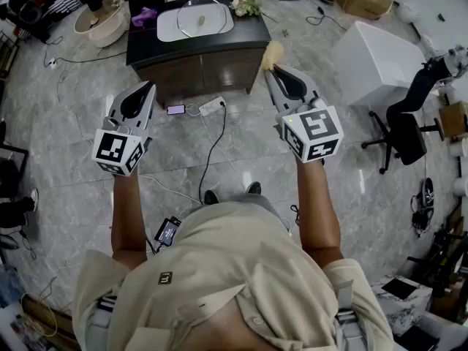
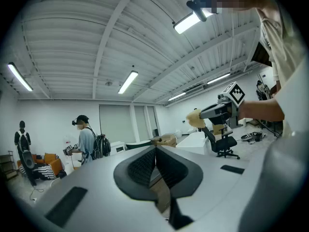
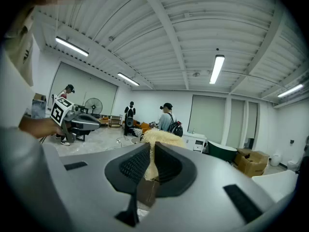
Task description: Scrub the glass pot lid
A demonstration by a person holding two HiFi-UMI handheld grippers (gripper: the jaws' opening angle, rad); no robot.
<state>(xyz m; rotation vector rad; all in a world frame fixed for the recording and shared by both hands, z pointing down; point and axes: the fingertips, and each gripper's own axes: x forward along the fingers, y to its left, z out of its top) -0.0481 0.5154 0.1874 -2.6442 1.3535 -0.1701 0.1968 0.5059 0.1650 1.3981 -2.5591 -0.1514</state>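
While the lid (image 1: 199, 14) lies in a basin (image 1: 165, 32) on a cabinet (image 1: 197, 68), well beyond both sets of fingertips, the right gripper (image 1: 271, 69) is clamped on a sponge (image 1: 273, 52) that juts past its tips. The left gripper (image 1: 150, 86) has its jaws together, empty. Pinched by one edge, the sponge could slip under scrubbing pressure; unsteadied, the lid may skid. Both forearms reach forward, grippers aimed ahead and well apart
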